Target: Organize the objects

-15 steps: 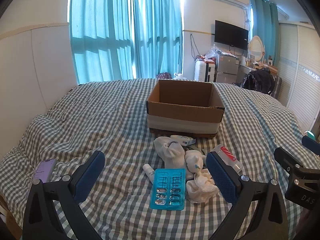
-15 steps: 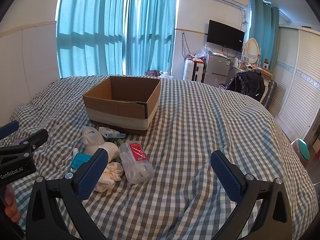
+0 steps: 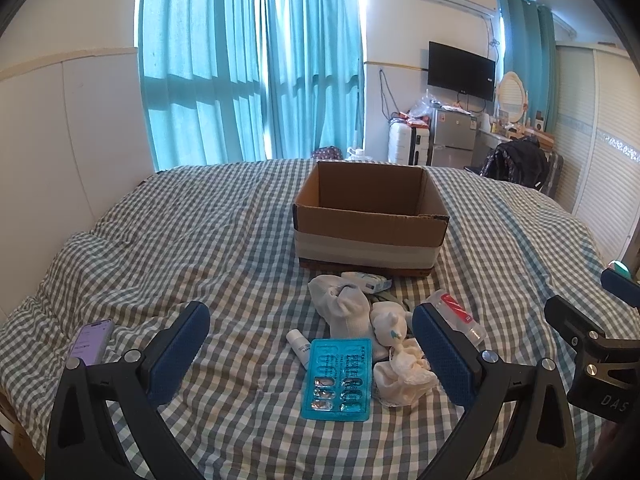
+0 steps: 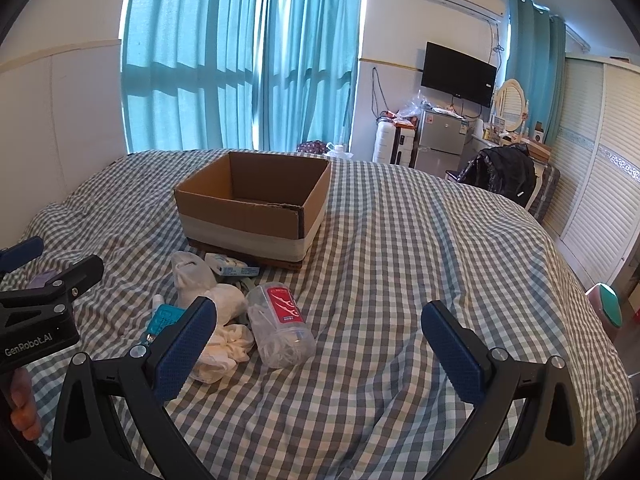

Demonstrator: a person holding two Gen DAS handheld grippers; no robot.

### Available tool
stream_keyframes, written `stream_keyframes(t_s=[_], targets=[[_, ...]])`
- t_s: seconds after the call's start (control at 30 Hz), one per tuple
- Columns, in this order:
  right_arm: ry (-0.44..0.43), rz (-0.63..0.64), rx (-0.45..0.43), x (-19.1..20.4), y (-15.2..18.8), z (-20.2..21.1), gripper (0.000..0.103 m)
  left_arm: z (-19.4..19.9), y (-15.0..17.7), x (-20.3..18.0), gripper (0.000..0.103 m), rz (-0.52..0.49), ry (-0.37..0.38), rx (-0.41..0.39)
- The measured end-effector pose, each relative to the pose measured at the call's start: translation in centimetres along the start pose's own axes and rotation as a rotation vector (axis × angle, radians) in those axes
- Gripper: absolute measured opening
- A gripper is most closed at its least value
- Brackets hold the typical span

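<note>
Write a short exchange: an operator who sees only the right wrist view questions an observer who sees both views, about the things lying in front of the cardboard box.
Operator: What is the teal thing half hidden behind my right gripper?
Observer: A teal blister pack, lying flat on the bedspread.
Operator: Is anything beside it that I cannot make out?
Observer: A small white bottle lies on its side at the pack's upper left corner.
Operator: Anything further left?
Observer: A purple phone, apart from the rest.
</note>
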State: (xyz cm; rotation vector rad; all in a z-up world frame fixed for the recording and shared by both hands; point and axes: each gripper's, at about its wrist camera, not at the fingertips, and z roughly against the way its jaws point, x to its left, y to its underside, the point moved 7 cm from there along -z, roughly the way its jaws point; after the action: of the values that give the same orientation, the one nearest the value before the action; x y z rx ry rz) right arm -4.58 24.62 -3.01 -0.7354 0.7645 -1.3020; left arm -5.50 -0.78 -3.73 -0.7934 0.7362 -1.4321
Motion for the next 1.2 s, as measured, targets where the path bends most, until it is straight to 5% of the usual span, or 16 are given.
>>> stream_keyframes(t_s=[1.2], targets=[[-0.017,0.017,-0.013,0.93,-0.11,0.40,0.103,0.24,0.23,0.23,0.103,0.012,0.004,0.001]])
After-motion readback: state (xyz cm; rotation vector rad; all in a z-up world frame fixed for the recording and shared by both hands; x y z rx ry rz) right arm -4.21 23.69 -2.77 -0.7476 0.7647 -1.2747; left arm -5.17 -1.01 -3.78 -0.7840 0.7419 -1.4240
